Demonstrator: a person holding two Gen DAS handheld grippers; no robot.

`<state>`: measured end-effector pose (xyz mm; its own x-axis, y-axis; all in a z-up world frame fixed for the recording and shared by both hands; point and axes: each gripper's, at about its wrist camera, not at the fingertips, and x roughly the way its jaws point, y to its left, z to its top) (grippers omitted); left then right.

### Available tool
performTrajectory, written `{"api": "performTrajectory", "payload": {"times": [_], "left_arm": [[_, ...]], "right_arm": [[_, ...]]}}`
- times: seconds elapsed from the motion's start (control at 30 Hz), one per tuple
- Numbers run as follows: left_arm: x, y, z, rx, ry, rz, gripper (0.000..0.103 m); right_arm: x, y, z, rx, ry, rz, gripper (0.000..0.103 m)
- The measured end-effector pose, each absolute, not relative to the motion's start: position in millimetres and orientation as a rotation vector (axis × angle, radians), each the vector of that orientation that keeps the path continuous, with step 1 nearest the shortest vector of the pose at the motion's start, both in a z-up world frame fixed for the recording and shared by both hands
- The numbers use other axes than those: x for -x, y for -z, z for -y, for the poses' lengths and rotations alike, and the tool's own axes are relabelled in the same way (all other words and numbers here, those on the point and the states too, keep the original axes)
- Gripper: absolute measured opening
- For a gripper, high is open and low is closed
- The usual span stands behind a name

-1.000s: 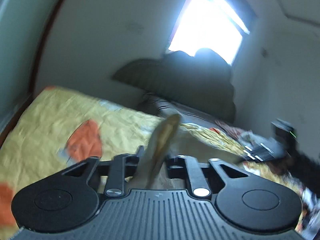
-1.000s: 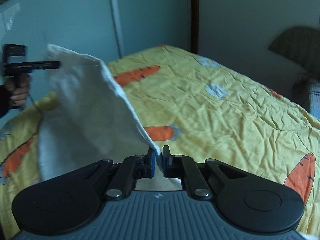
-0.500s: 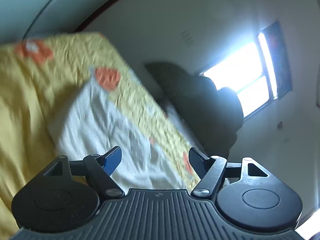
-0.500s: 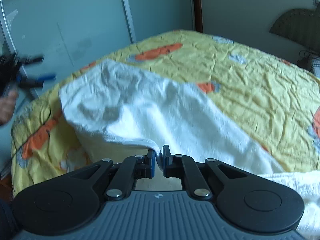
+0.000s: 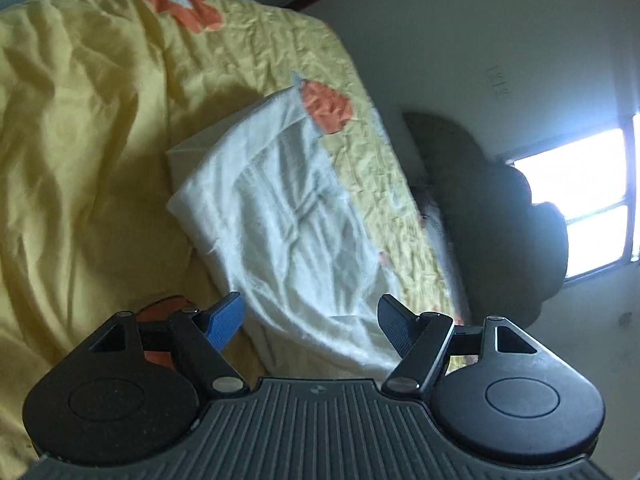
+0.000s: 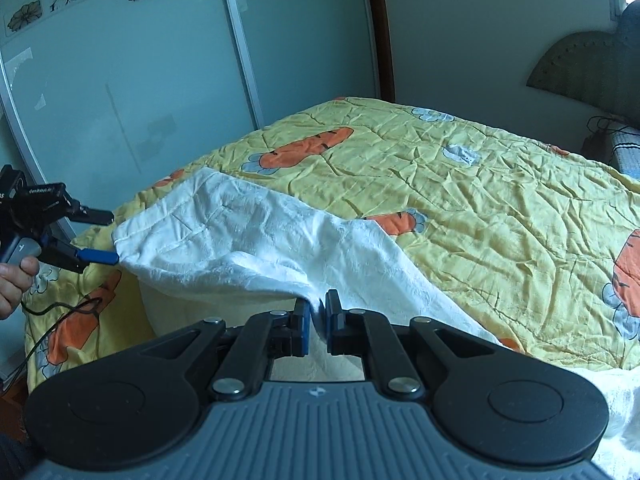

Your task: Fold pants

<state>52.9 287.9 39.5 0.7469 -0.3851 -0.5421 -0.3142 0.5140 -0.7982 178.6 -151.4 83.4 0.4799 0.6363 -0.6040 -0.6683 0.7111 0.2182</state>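
- Our right gripper (image 6: 317, 316) has its jaws pinched shut on an edge of the white pants (image 6: 256, 240).
- Our left gripper (image 5: 310, 322) stands wide with nothing gripped; it has let go, its jaws just opened, and it sits beside the far corner.
- The pants lie on the yellow bedspread (image 6: 500, 200), one flap laid over.
- We judge one fold nearly set; our right corner is not yet released, and further folds remain.

Daylight glares white through the window (image 5: 576, 200) at far right, leaving the headboard (image 5: 500, 216) a dim silhouette. Fisheye bending curves both views' edges; the bedspread (image 6: 500, 208) is softly, evenly lit.
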Motion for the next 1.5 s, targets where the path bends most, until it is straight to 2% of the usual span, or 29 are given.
{"api": "performTrajectory", "payload": {"times": [0.23,0.27,0.3,0.33,0.37,0.53,0.7,0.73,0.83,0.9,0.93,0.97,1.2,1.3,1.33,1.37,1.4,1.5], "left_arm": [[-70,-37,-297,1.025,-0.031,-0.773,0.074],[-75,-39,-300,0.989,-0.061,-0.760,0.069],[-80,-41,-302,0.959,-0.091,-0.758,0.060],[-87,-43,-305,0.936,-0.105,-0.769,0.028],[-94,-46,-307,0.910,-0.105,-0.776,0.004],[-108,-70,-311,0.817,-0.051,-0.697,0.004],[-117,-32,-323,0.758,-0.162,-0.830,0.005],[-113,-25,-329,0.790,-0.161,-0.834,0.022],[-94,-29,-338,0.869,-0.128,-0.803,0.024],[-76,-37,-341,0.898,-0.130,-0.757,0.040],[-67,-39,-343,0.910,-0.142,-0.737,0.056],[-60,-41,-343,0.921,-0.164,-0.726,0.062],[-67,-23,-345,1.005,-0.158,-0.784,0.062],[-82,-21,-344,0.997,-0.187,-0.748,0.057],[-89,-21,-342,0.986,-0.191,-0.752,0.049],[-94,-22,-339,0.952,-0.195,-0.755,0.017],[-99,-23,-334,0.898,-0.202,-0.765,0.012],[-94,-45,-316,0.755,-0.200,-0.731,0.012]], "right_arm": [[-177,-87,156,0.025,-0.786,-0.699,0.007],[-176,-86,155,0.027,-0.787,-0.700,0.007],[-174,-86,155,0.029,-0.788,-0.703,0.007],[-171,-85,154,0.031,-0.785,-0.705,0.007],[-167,-84,153,0.034,-0.781,-0.705,0.007],[-131,-72,142,0.022,-0.800,-0.727,0.007],[-113,-33,121,0.104,-0.755,-0.795,0.007],[-111,-30,119,0.115,-0.752,-0.795,0.007],[-109,-27,117,0.144,-0.753,-0.798,0.007],[-110,-29,120,0.151,-0.755,-0.797,0.007],[-111,-30,122,0.157,-0.752,-0.793,0.007],[-112,-32,125,0.162,-0.747,-0.789,0.007],[-114,-38,121,0.202,-0.738,-0.786,0.007],[-115,-41,125,0.173,-0.736,-0.787,0.007],[-115,-40,125,0.170,-0.736,-0.791,0.007],[-115,-39,124,0.174,-0.735,-0.797,0.007],[-115,-37,123,0.179,-0.733,-0.803,0.007],[-112,-36,121,0.198,-0.723,-0.798,0.007]]}}
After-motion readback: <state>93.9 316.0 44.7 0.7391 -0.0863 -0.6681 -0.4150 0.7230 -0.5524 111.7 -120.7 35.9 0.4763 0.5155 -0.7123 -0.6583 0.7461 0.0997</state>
